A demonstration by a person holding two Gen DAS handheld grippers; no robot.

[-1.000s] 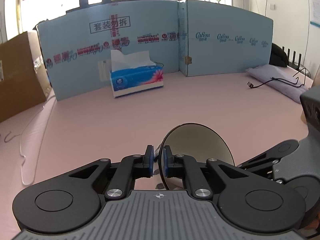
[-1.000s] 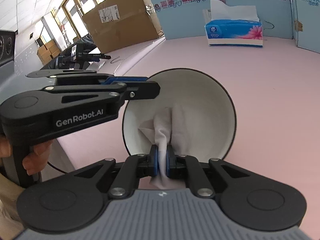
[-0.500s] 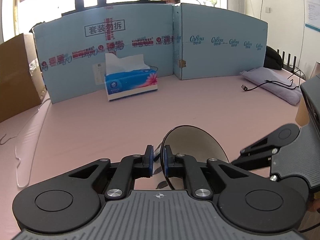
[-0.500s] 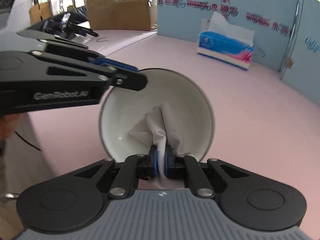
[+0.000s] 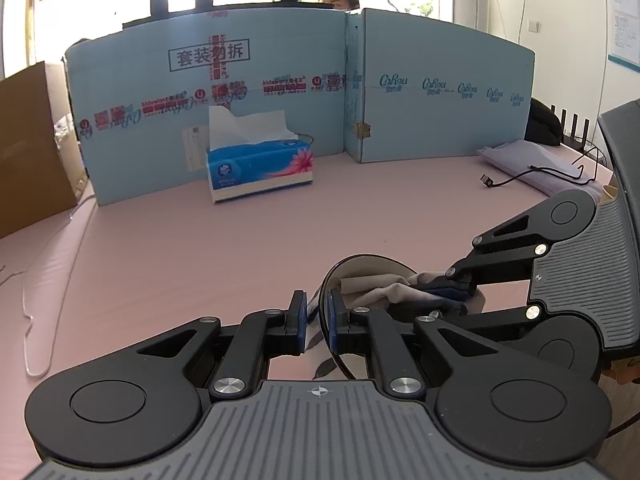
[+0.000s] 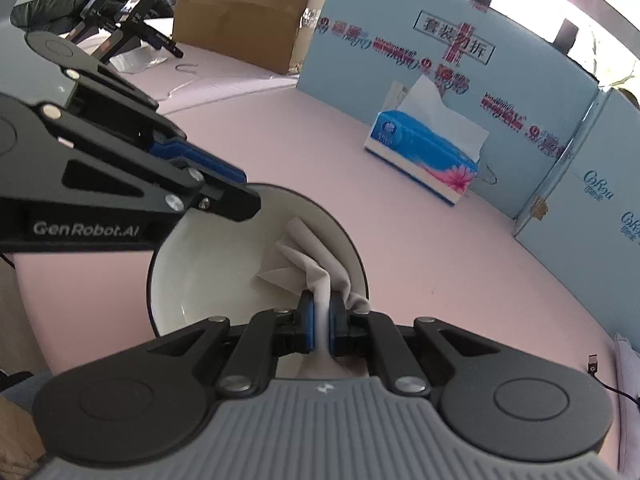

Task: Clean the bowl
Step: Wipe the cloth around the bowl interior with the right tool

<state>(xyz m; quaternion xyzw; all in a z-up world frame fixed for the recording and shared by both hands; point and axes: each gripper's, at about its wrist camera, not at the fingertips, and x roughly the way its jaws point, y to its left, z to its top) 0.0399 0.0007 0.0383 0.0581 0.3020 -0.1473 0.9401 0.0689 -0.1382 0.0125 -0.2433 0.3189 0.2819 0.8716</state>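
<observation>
Left gripper (image 5: 317, 320) clamped narrow on the thin rim of the bowl (image 6: 208, 276), tilted on edge above the pink tabletop (image 5: 240, 248); glossy white inside, dark rim line, round. Right gripper (image 6: 321, 326) pinched tight on a crumpled white tissue (image 6: 316, 264), wad pressed against the bowl's inner wall, right side. Blue rubber pads on both. Farther back, a rectangular blue tissue box (image 5: 260, 170) with a sheet sticking up, near the pale-blue cardboard screen (image 5: 440, 92). Brown carton (image 6: 244, 8) far left.
</observation>
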